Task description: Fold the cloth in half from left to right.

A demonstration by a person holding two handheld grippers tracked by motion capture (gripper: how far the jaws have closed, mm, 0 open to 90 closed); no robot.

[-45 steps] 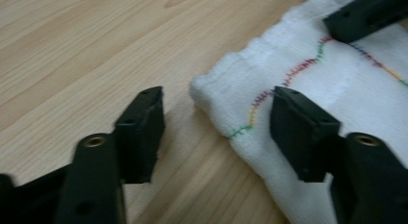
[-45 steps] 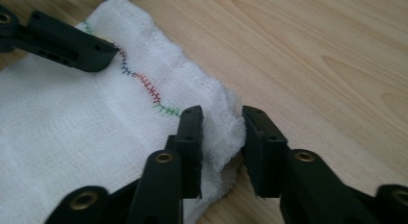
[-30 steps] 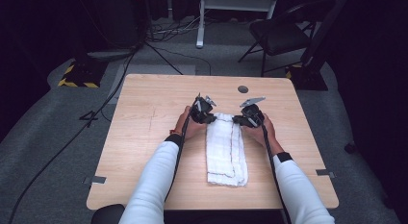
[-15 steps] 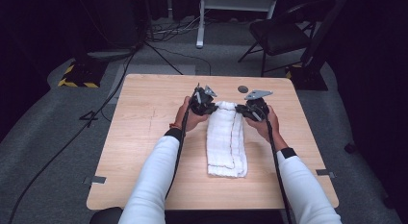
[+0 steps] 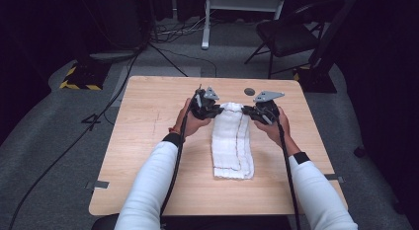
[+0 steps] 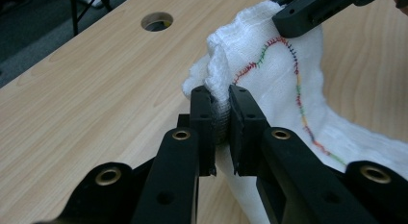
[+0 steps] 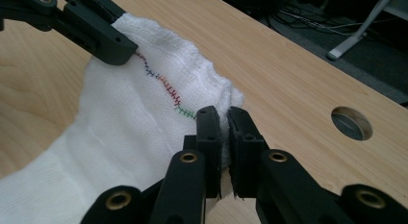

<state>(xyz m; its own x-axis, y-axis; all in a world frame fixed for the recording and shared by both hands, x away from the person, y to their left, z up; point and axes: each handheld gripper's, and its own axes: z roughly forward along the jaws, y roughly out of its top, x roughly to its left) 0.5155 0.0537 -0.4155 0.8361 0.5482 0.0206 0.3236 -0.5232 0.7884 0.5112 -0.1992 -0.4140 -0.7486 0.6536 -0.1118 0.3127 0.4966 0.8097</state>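
A white folded cloth (image 5: 231,141) with a coloured stitched line lies lengthwise on the wooden table (image 5: 148,141), its far end lifted. My left gripper (image 5: 213,110) is shut on the far left corner of that end; in the left gripper view the cloth (image 6: 269,80) is pinched between the jaws of the left gripper (image 6: 222,119). My right gripper (image 5: 248,112) is shut on the far right corner; the right gripper view shows the cloth (image 7: 134,118) clamped by the right gripper (image 7: 224,132). The near end rests flat on the table.
A round hole (image 5: 249,91) sits in the tabletop just beyond the cloth. Behind the table stand a black chair (image 5: 289,37), a white stand base (image 5: 205,42) and floor cables. Bare wood lies left and right of the cloth.
Both grippers have moved away from the person toward the far side, carrying the cloth's far end with them; the cloth now lies longer and narrower.
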